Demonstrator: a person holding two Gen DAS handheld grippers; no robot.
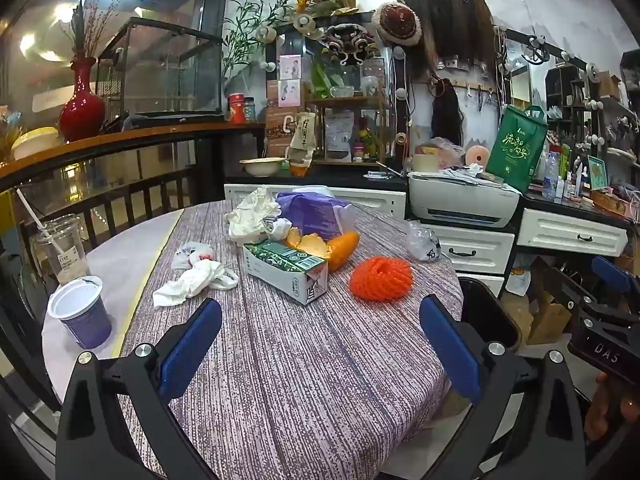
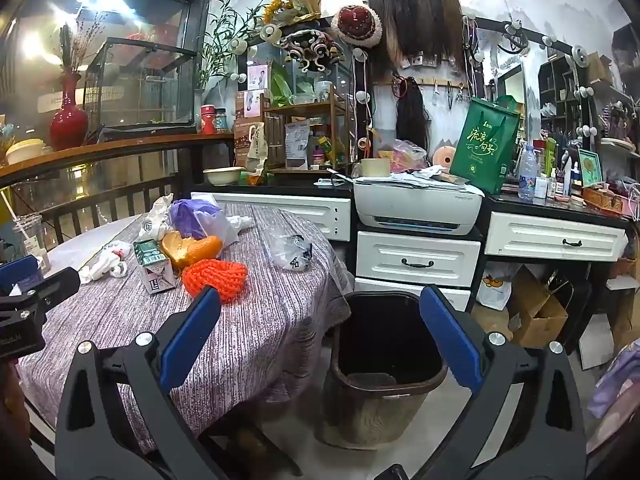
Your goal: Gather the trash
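Judging by what lies on the round table (image 1: 304, 360), the collecting has hardly begun: nearly all the litter sits on the striped cloth and the dark bin (image 2: 384, 364) on the floor at the table's right side looks almost bare inside, with only its bottom showing in the right wrist view. The left gripper (image 1: 320, 344) hangs over the near part of the table with its blue pads spread wide and nothing between them; the right gripper (image 2: 320, 332) is likewise spread and holding nothing, poised over the gap between the table edge and the bin. Left to pick up, in the middle of the table, are a green and white milk carton (image 1: 286, 270) lying on its side, orange peel (image 1: 328, 246) just behind and touching it, and an orange foam fruit net (image 1: 380, 278) just to the right of the carton. Crumpled white tissue (image 1: 196, 282) lies to the carton's left, with a small printed wrapper (image 1: 192, 254) just beyond it. Farther back sit a crumpled white bag (image 1: 254, 216) and a purple plastic bag (image 1: 312, 214), and a clear plastic bag (image 1: 424, 242) rests near the far right edge. On the left rim stand a purple paper cup (image 1: 82, 314) and a clear drink cup with a straw (image 1: 60, 248). The foam net looks like the nearest piece to either tool, so it would be a reasonable first grab.
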